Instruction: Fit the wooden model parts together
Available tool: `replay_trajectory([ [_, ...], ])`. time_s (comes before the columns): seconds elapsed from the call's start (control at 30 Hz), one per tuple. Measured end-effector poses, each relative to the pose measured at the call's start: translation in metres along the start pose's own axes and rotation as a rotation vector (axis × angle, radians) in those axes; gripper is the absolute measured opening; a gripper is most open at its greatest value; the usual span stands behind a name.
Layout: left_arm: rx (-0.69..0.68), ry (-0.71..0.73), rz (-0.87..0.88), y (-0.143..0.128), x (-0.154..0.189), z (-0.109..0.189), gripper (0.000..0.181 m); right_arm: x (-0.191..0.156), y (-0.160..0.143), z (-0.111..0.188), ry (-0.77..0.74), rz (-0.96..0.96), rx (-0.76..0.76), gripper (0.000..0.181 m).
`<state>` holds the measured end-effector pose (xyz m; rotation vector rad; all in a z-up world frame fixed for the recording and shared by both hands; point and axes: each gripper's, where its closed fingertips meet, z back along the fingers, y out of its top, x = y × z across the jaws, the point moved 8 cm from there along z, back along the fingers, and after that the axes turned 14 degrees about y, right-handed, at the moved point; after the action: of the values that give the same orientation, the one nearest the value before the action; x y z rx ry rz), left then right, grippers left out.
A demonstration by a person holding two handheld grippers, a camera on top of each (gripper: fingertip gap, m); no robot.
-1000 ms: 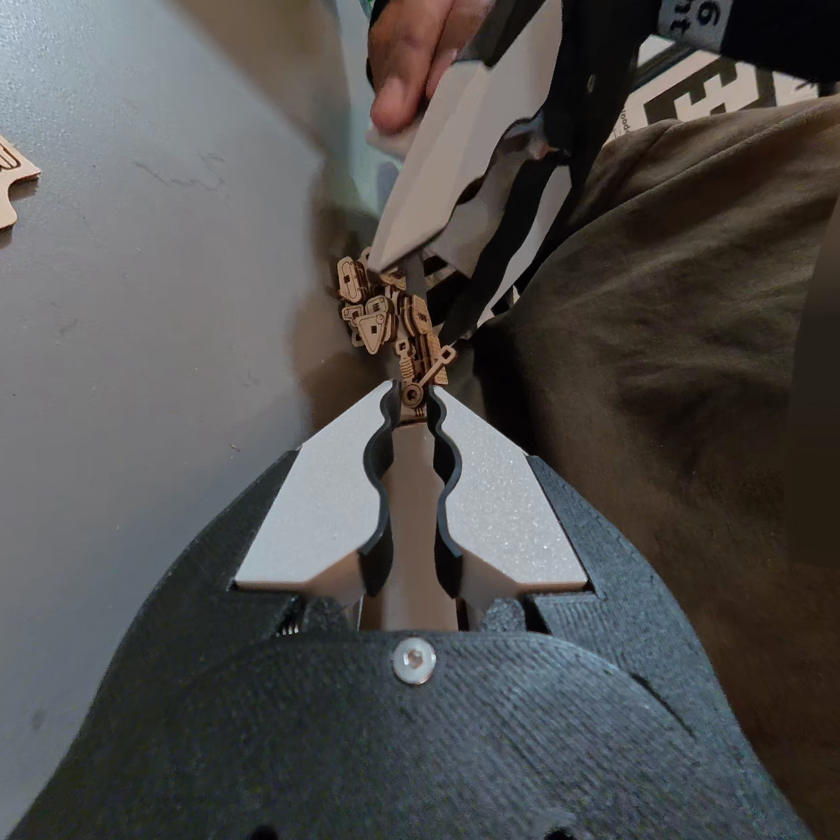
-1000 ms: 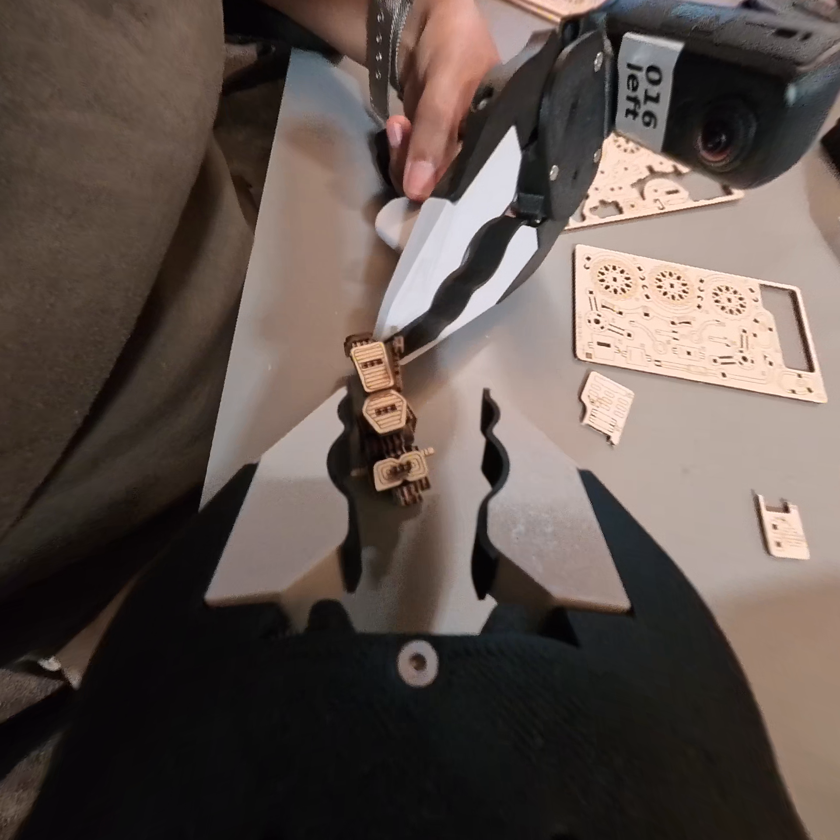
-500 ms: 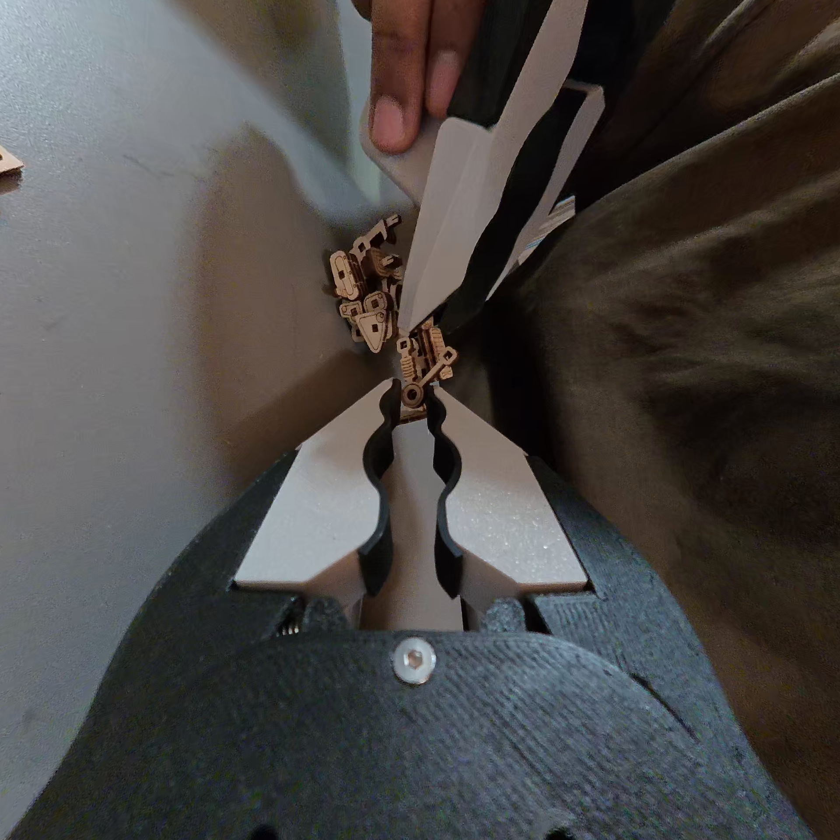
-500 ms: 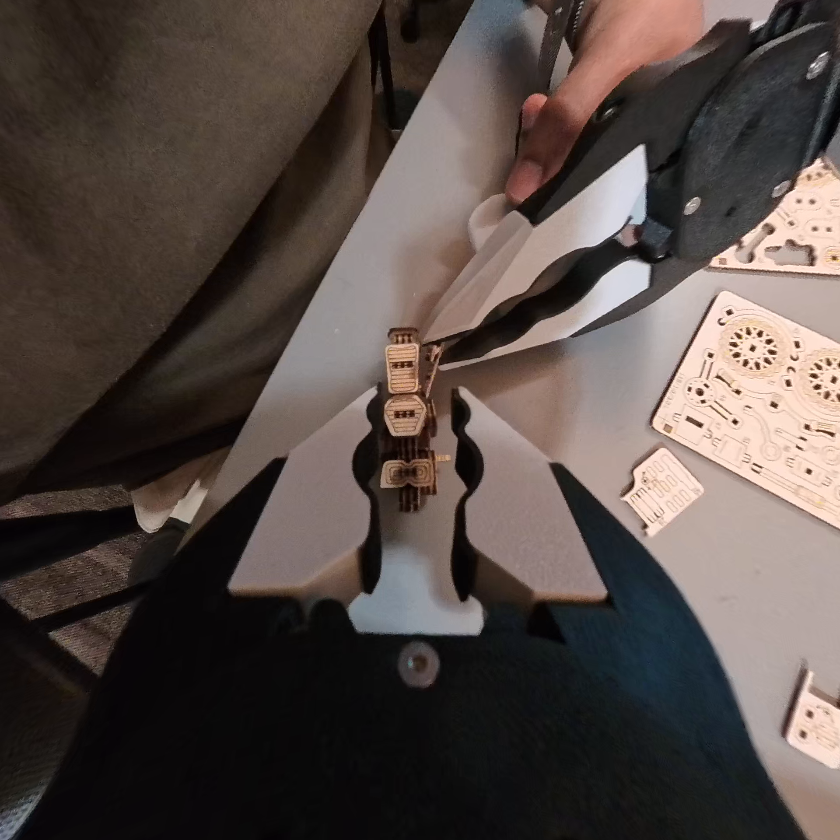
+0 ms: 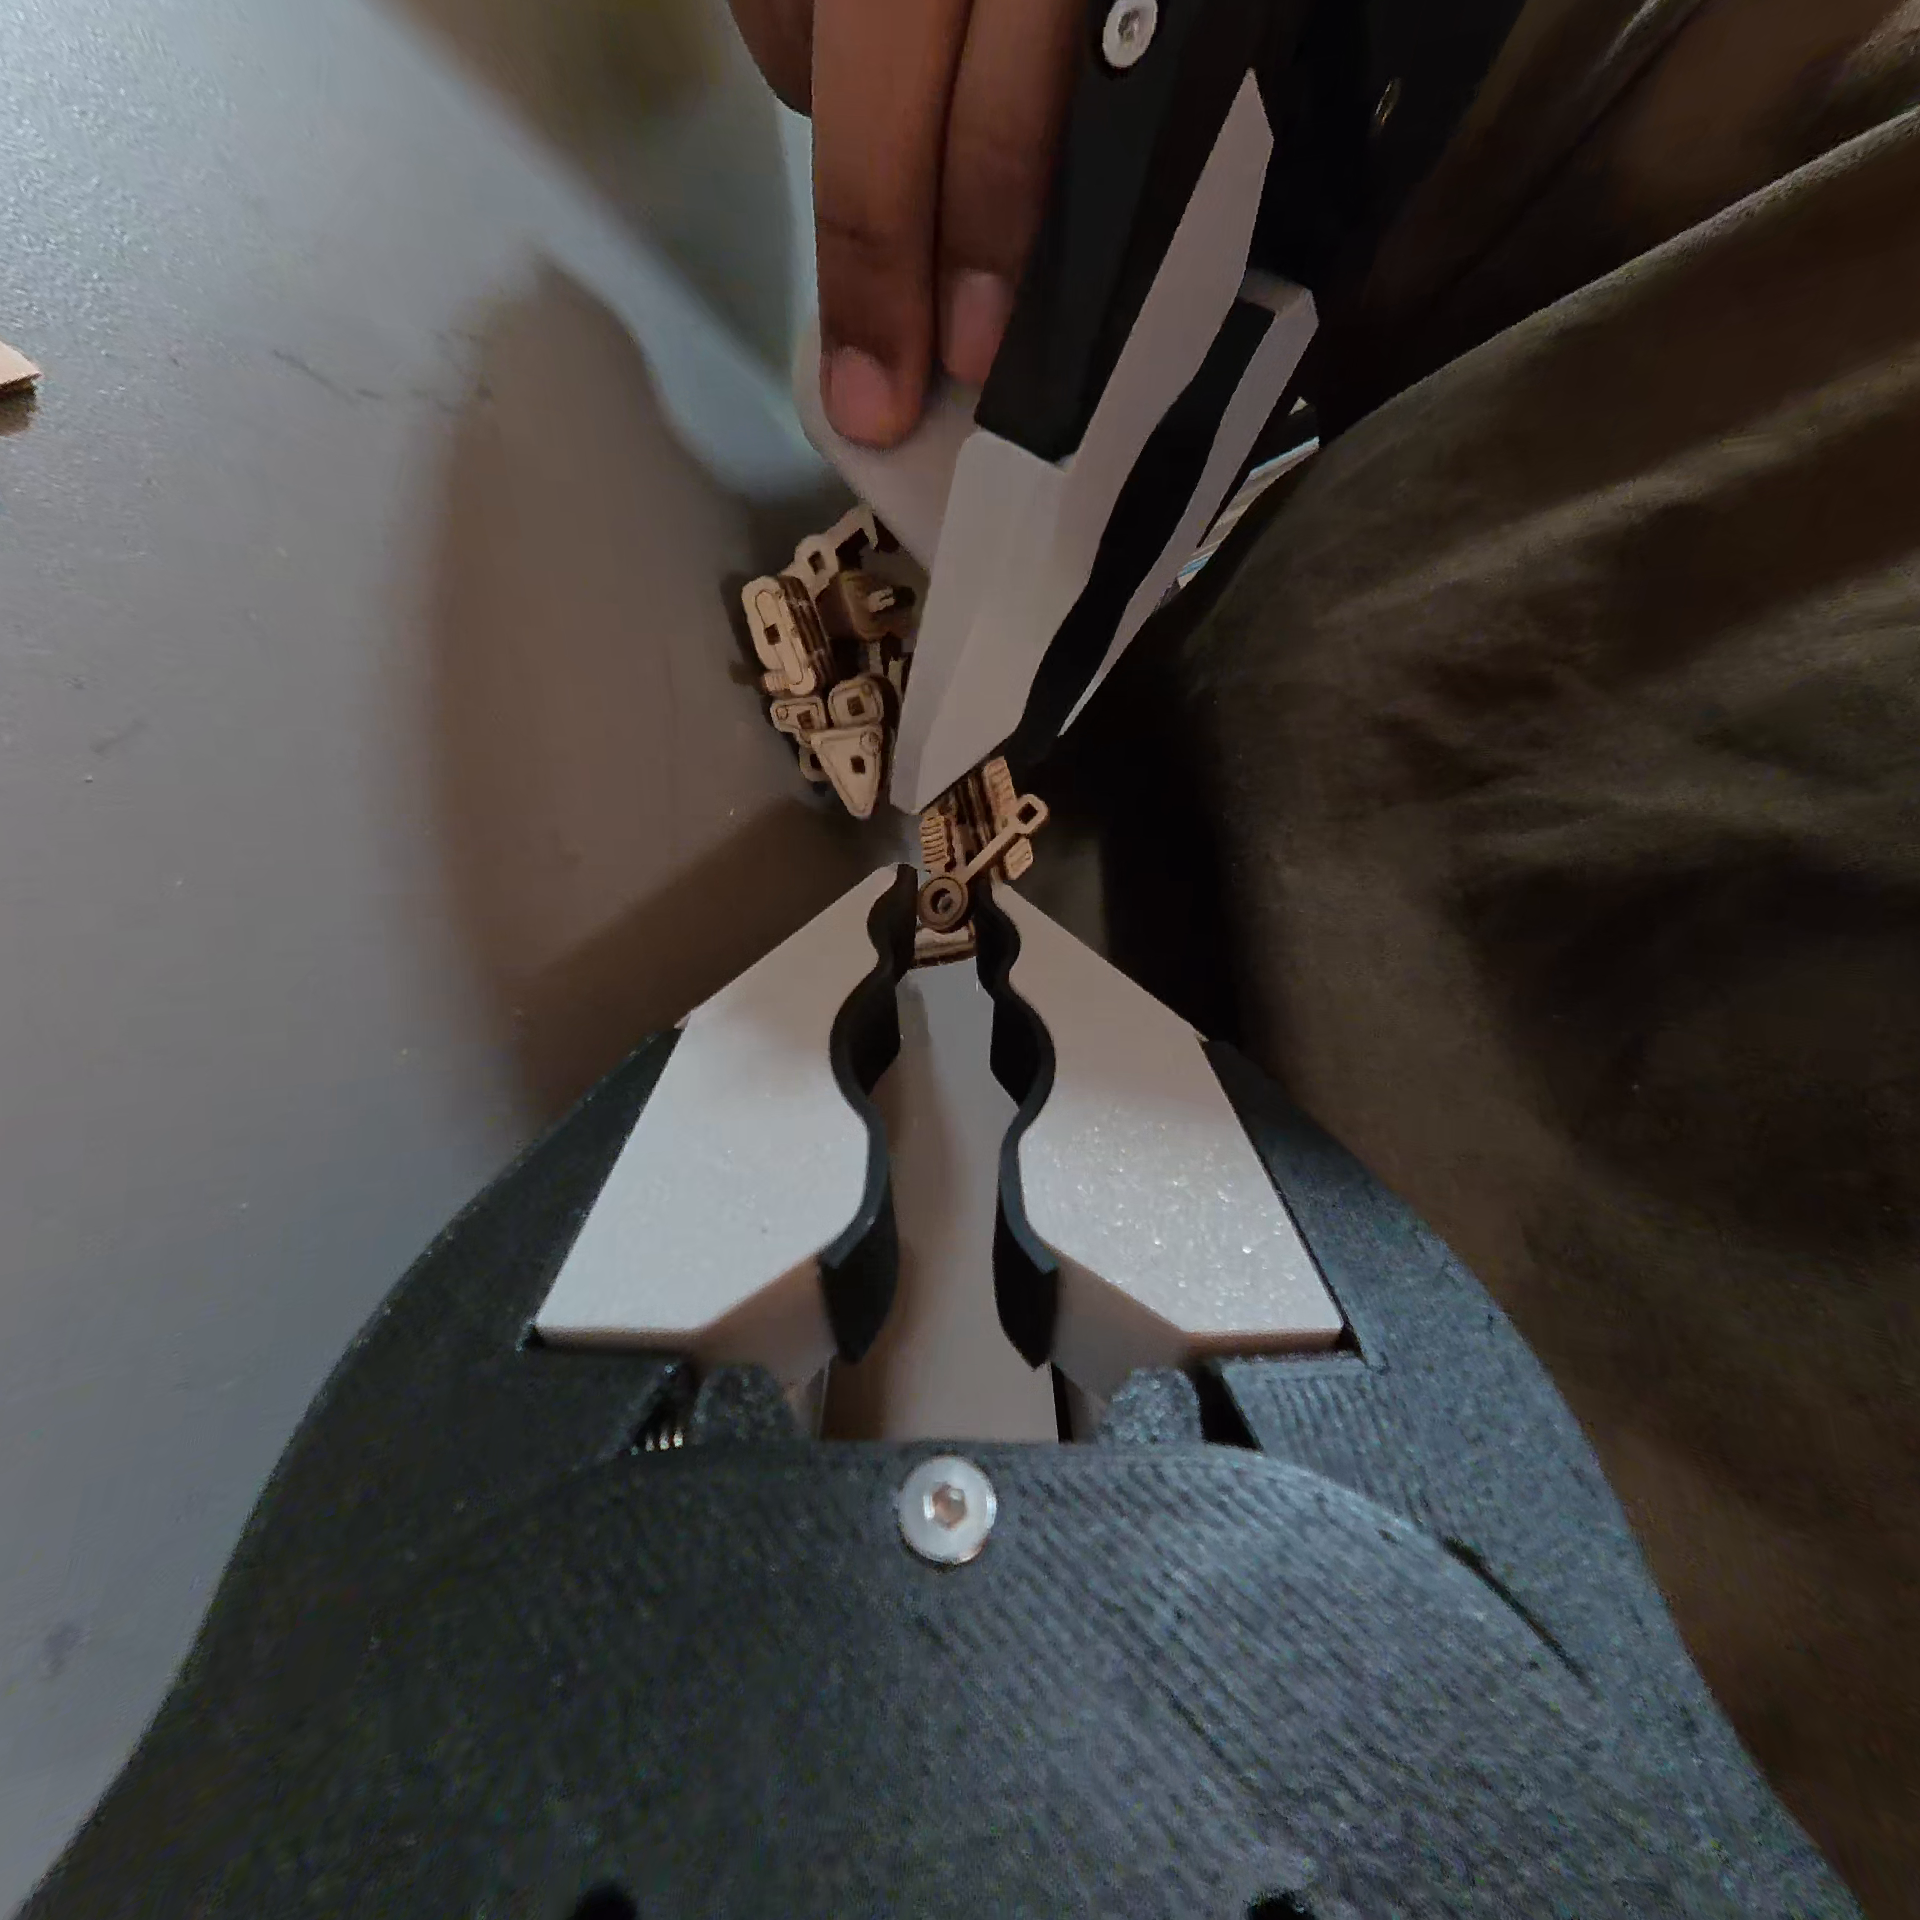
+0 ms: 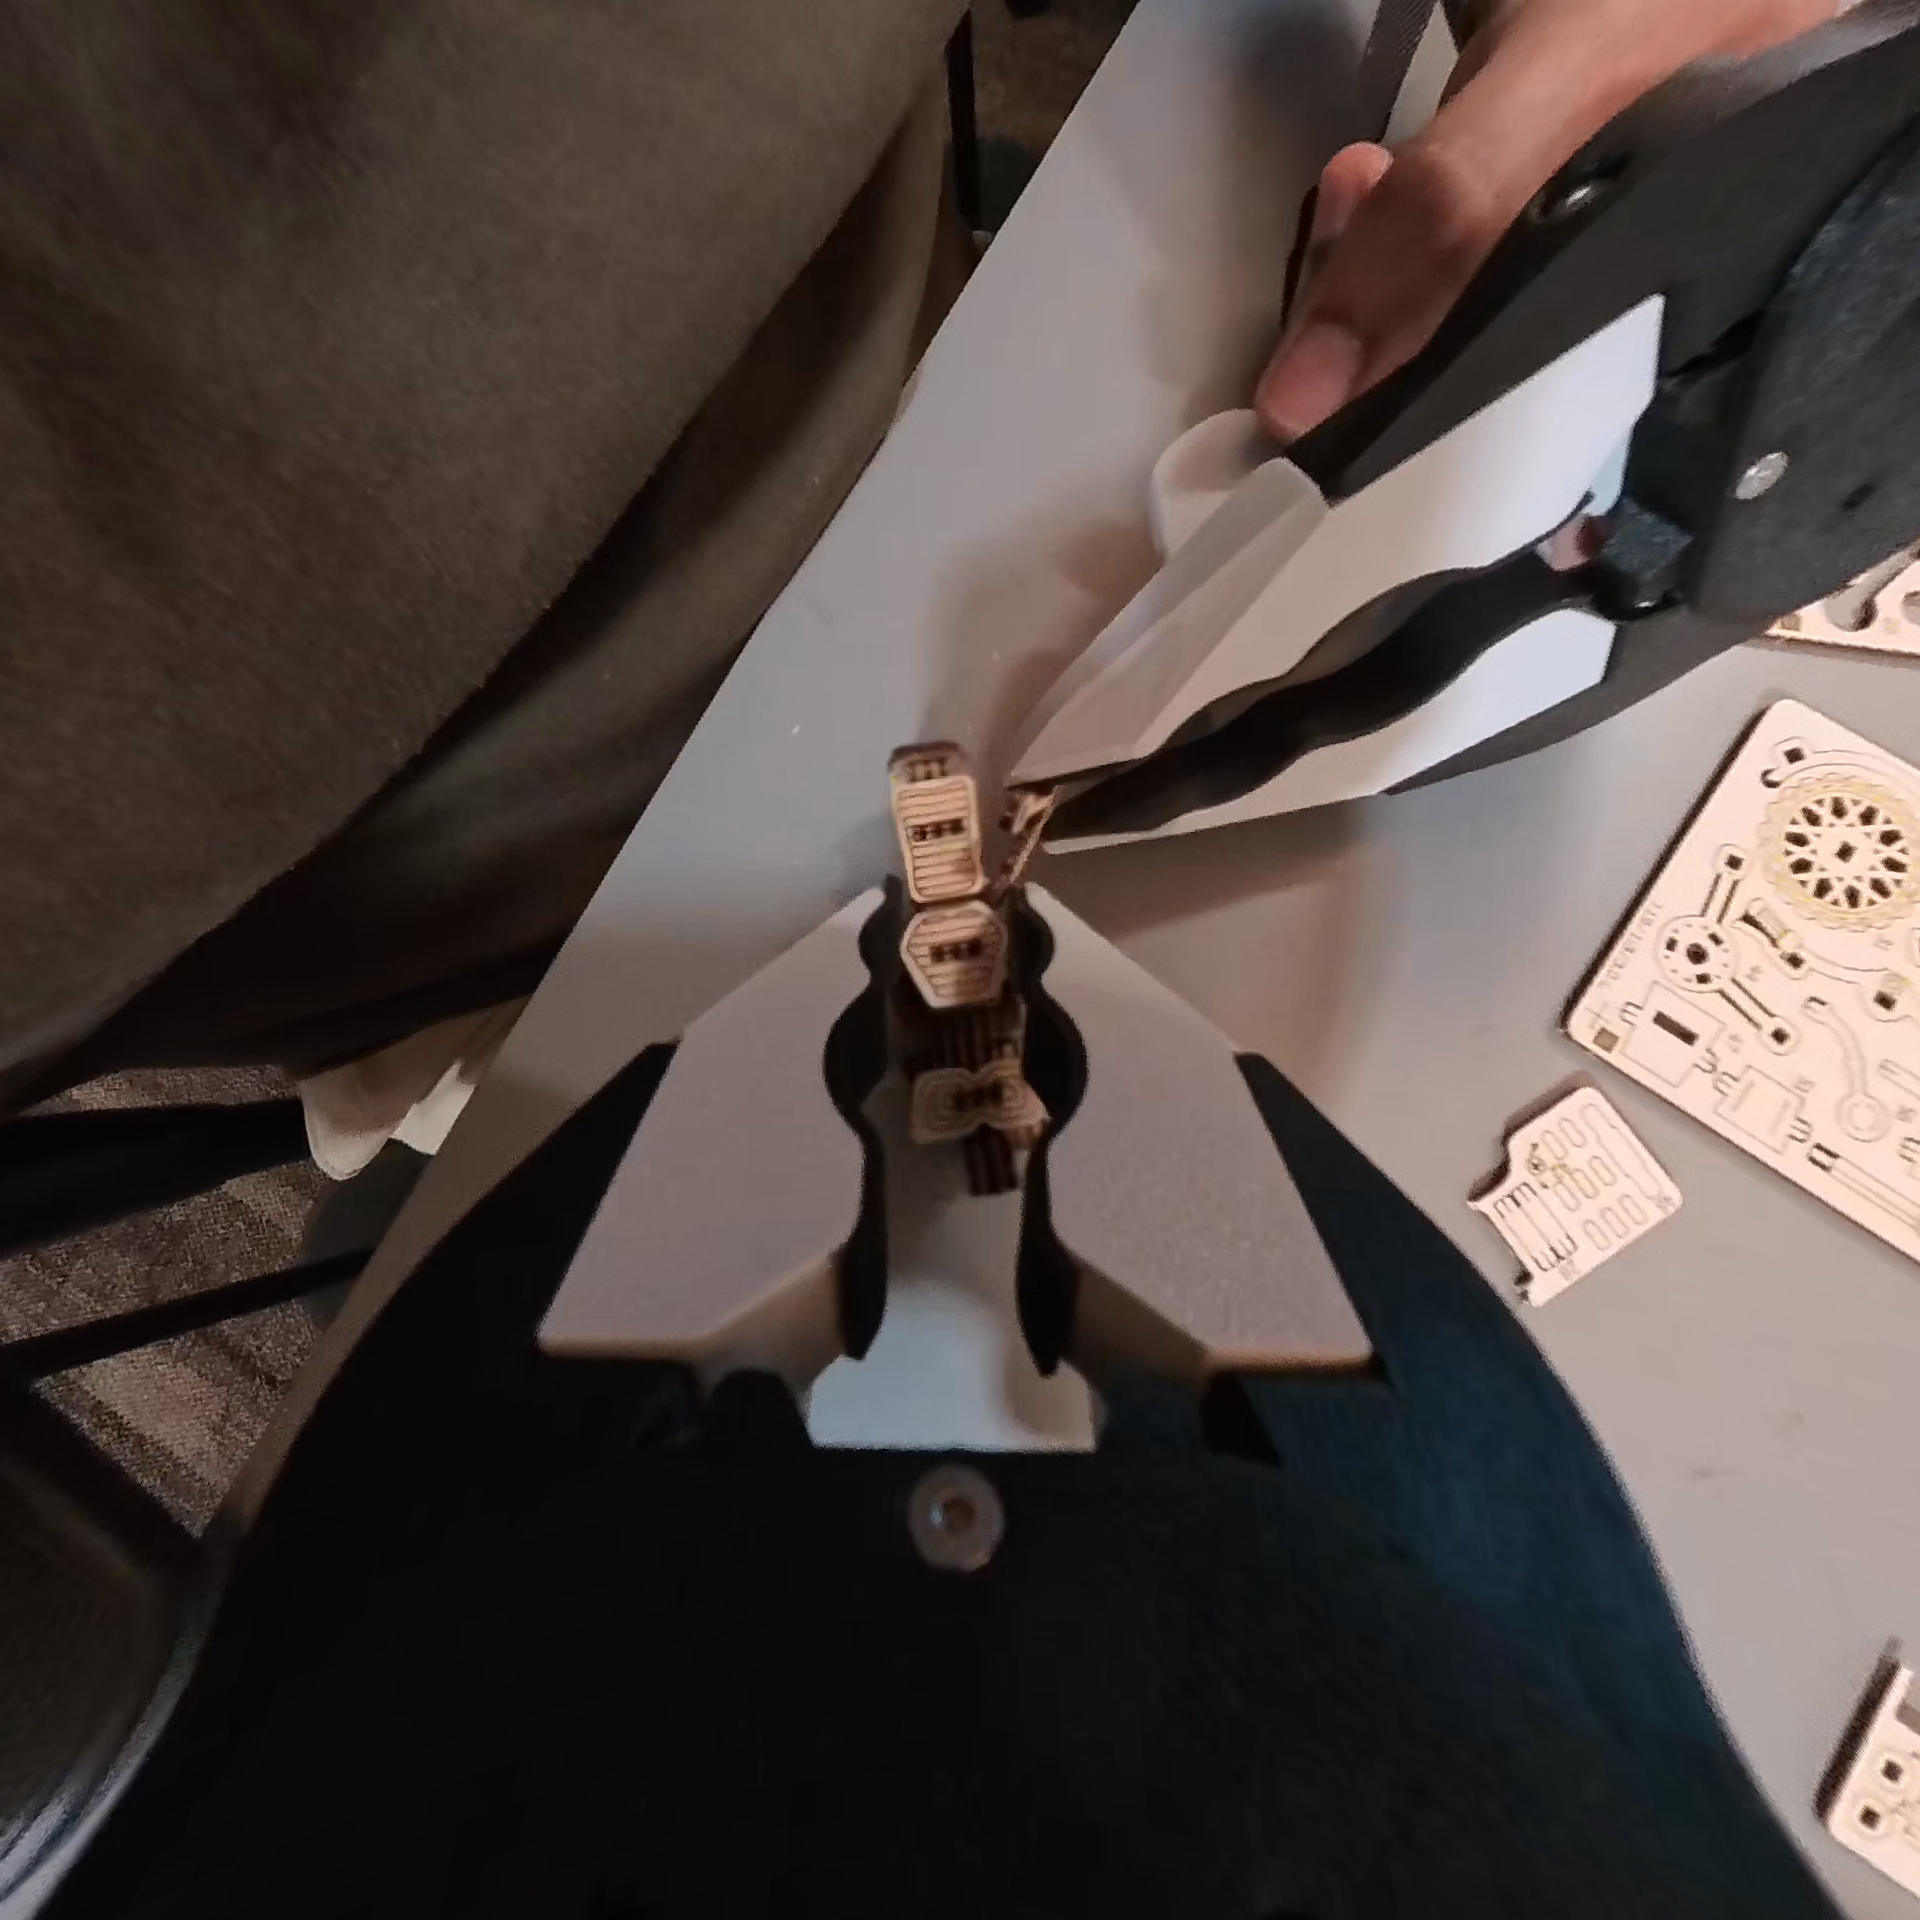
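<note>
- left gripper (image 5: pixel 943 902): jaws clenched on a small flat wooden piece (image 5: pixel 971 847) at the very tips; the piece sticks out past the tips, over the near table edge
- right gripper (image 6: pixel 951 920): jaws closed around the wooden model (image 6: pixel 951 961); the model stands between the fingers, top end poking out beyond the tips
- in the left wrist view the right gripper (image 5: pixel 940 800) comes down from the top, tips just beside the small piece; more of the model (image 5: pixel 821 675) shows to the left of its finger
- in the right wrist view the left gripper (image 6: pixel 1029 805) comes in from the upper right, tip close against the upper part of the model
- cannot tell if the small piece is seated in the model or only touching it
- a hand (image 5: pixel 904 208) grips the right gripper body; another hand (image 6: pixel 1382 239) grips the left one
- grey table (image 6: pixel 1507 987) carries a wooden parts sheet (image 6: pixel 1766 966) at right, a small loose panel (image 6: pixel 1574 1195) near it, another panel (image 6: pixel 1881 1756) at the lower right edge
- person's olive clothing (image 5: pixel 1558 727) just off the table edge
</note>
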<state>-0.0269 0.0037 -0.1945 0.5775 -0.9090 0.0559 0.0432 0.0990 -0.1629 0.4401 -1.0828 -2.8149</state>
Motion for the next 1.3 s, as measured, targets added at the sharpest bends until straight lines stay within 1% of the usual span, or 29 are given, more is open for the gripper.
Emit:
replay_trajectory([
  [0.17, -0.002, 0.010, -0.012, -0.001, 0.001, -0.001, 0.009, 0.000, 0.000, 0.000, -0.002, -0.004, 0.002, 0.018],
  [0.3, -0.004, 0.011, -0.020, -0.002, 0.001, -0.001, 0.009, 0.000, -0.002, 0.002, -0.038, -0.006, 0.030, 0.017],
  [0.63, 0.020, -0.012, -0.012, -0.001, 0.002, 0.002, 0.009, -0.003, -0.005, 0.003, -0.135, -0.029, 0.128, 0.017],
  [0.87, 0.023, -0.007, -0.038, -0.001, 0.004, 0.002, 0.009, -0.008, -0.006, 0.004, -0.161, -0.057, 0.233, 0.017],
  [1.03, 0.027, -0.018, -0.043, -0.002, 0.004, 0.003, 0.009, -0.010, -0.008, 0.002, -0.196, -0.062, 0.276, 0.017],
  [1.2, 0.048, -0.016, -0.019, 0.000, 0.002, 0.005, 0.009, -0.011, -0.013, 0.002, -0.232, -0.090, 0.322, 0.018],
  [1.3, 0.079, -0.024, 0.017, 0.003, 0.000, 0.008, 0.009, -0.011, -0.015, 0.005, -0.263, -0.106, 0.324, 0.018],
])
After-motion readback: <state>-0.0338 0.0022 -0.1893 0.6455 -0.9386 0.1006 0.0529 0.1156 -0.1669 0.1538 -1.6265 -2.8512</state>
